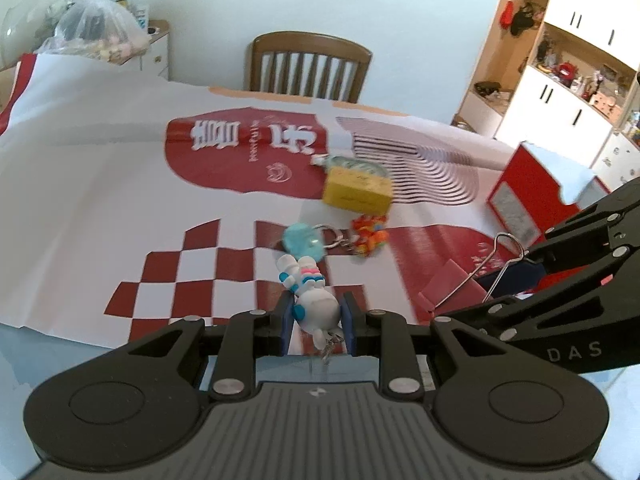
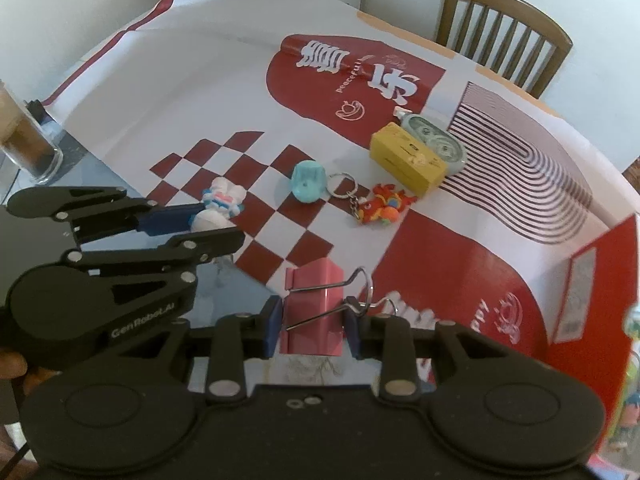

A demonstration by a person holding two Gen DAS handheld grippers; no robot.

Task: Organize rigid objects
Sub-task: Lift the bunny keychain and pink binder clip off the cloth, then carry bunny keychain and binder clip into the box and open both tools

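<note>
I've got the left gripper (image 1: 318, 322) clenched on the white rabbit figure (image 1: 316, 304) and the right gripper (image 2: 314, 326) clamping the pink binder clip (image 2: 314, 304), both lifted clear of the table (image 2: 168, 92), likely for sorting into the red box (image 2: 592, 292).

Open cloth on the far-left side, clutter around the yellow box (image 2: 408, 159)

Taking the yellow box as the mark: a greenish flat case (image 2: 438, 140) touches its far side, an orange figure (image 2: 383, 205) lies just in front of it, and a teal charm (image 2: 307, 181) on a key ring sits to its near left (all close-set, with narrow gaps only). A red carton (image 2: 588, 280) walls off the right edge. Left and beyond the box the printed cloth (image 2: 192, 92) lies bare up to a glass (image 2: 28, 136) at the left corner.
</note>
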